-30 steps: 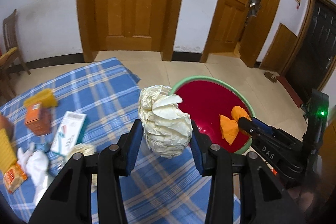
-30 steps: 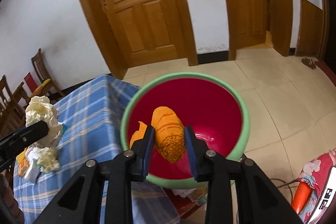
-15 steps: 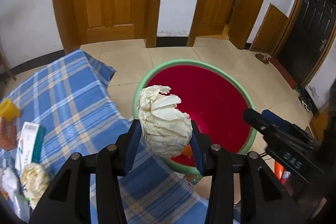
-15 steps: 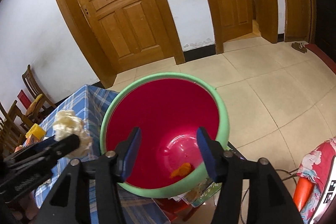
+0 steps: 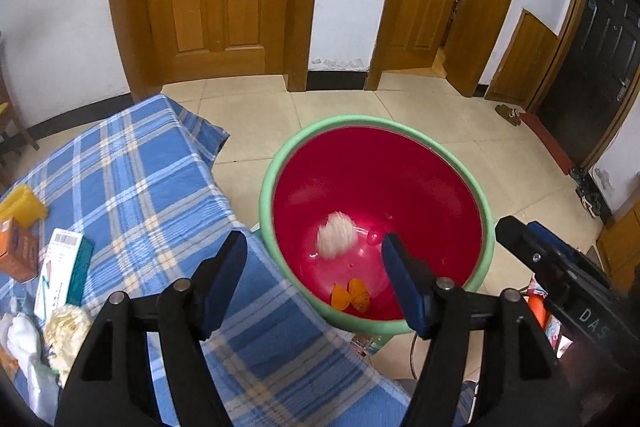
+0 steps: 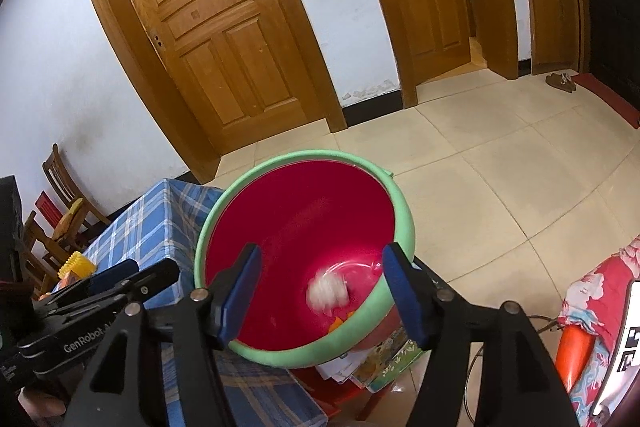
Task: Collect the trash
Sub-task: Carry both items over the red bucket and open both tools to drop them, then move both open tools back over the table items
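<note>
Now we see left gripper point(image 5: 314, 273) jaws just opened, empty; crumpled paper ball point(image 5: 336, 241) dropping into red basin point(image 5: 486, 227) beside orange wrapper point(image 5: 351, 301); right gripper point(image 6: 320, 289) likewise open, empty.

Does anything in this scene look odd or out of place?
Only one thing: the white paper ball inside the red bin is motion-blurred, so it seems to be tumbling. The orange scrap lies at the bottom. Nothing looks spilled.

Both grippers are black. The left gripper point(image 5: 314, 265) has dark blue pads point(image 5: 224, 279) and round silver screws. The right gripper point(image 6: 320, 285) looks the same. White letters on their sides say "DAS" and "GenRobot".
</note>
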A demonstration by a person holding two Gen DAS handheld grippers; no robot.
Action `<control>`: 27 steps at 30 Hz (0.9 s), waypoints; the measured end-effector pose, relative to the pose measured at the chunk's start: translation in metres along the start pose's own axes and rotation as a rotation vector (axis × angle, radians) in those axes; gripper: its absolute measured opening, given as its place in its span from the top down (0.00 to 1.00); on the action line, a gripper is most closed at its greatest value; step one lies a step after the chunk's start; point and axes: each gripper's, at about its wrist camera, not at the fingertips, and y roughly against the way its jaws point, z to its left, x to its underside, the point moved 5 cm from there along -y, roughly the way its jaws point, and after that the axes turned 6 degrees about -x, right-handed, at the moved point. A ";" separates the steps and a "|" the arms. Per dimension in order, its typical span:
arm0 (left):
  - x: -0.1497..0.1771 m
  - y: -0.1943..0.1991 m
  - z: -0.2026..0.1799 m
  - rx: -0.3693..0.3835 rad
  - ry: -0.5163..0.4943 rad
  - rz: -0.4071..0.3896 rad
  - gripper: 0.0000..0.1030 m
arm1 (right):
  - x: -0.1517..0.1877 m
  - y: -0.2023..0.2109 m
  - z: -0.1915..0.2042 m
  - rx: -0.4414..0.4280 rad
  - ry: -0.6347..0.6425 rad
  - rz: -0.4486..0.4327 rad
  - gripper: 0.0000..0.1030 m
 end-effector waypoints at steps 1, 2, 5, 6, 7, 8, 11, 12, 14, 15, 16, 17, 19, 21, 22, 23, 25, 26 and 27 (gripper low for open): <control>0.000 0.002 0.003 -0.001 0.006 -0.001 0.32 | 0.001 0.001 0.002 -0.004 0.001 0.001 0.35; 0.002 0.008 0.006 -0.006 0.015 -0.008 0.32 | 0.001 0.003 0.005 -0.011 0.002 0.001 0.34; 0.004 0.017 0.019 -0.021 0.041 -0.017 0.32 | 0.005 0.009 0.015 -0.032 0.010 0.001 0.33; 0.005 0.020 0.024 -0.025 0.051 -0.019 0.32 | 0.005 0.011 0.018 -0.037 0.012 0.000 0.32; 0.007 0.023 0.029 -0.031 0.061 -0.019 0.32 | 0.007 0.012 0.022 -0.045 0.015 0.001 0.31; 0.009 0.028 0.033 -0.037 0.071 -0.021 0.32 | 0.009 0.014 0.027 -0.056 0.019 0.003 0.31; 0.014 0.040 0.046 -0.059 0.094 -0.027 0.32 | 0.012 0.018 0.038 -0.080 0.029 0.004 0.31; 0.016 0.044 0.051 -0.067 0.101 -0.029 0.32 | 0.013 0.020 0.042 -0.088 0.033 0.002 0.30; 0.020 0.053 0.060 -0.081 0.114 -0.037 0.32 | 0.018 0.025 0.052 -0.106 0.046 0.001 0.29; 0.022 0.056 0.063 -0.087 0.121 -0.040 0.32 | 0.020 0.026 0.056 -0.113 0.051 0.003 0.29; 0.024 0.061 0.069 -0.095 0.132 -0.046 0.32 | 0.022 0.027 0.060 -0.120 0.056 0.007 0.29; 0.027 0.064 0.074 -0.100 0.140 -0.049 0.32 | 0.024 0.028 0.066 -0.129 0.065 0.013 0.28; 0.031 0.071 0.084 -0.113 0.156 -0.052 0.32 | 0.028 0.030 0.074 -0.143 0.077 0.020 0.28; 0.035 0.078 0.097 -0.134 0.173 -0.055 0.32 | 0.030 0.031 0.082 -0.153 0.088 0.024 0.26; 0.038 0.082 0.105 -0.147 0.187 -0.059 0.31 | 0.032 0.032 0.087 -0.161 0.095 0.027 0.25; 0.039 0.084 0.111 -0.156 0.199 -0.060 0.29 | 0.034 0.032 0.093 -0.170 0.104 0.031 0.24; 0.043 0.088 0.126 -0.179 0.224 -0.060 0.28 | 0.037 0.031 0.102 -0.182 0.117 0.038 0.23; 0.046 0.090 0.134 -0.193 0.235 -0.056 0.28 | 0.039 0.030 0.108 -0.191 0.125 0.045 0.23; 0.047 0.091 0.141 -0.203 0.246 -0.053 0.28 | 0.041 0.030 0.112 -0.198 0.130 0.051 0.23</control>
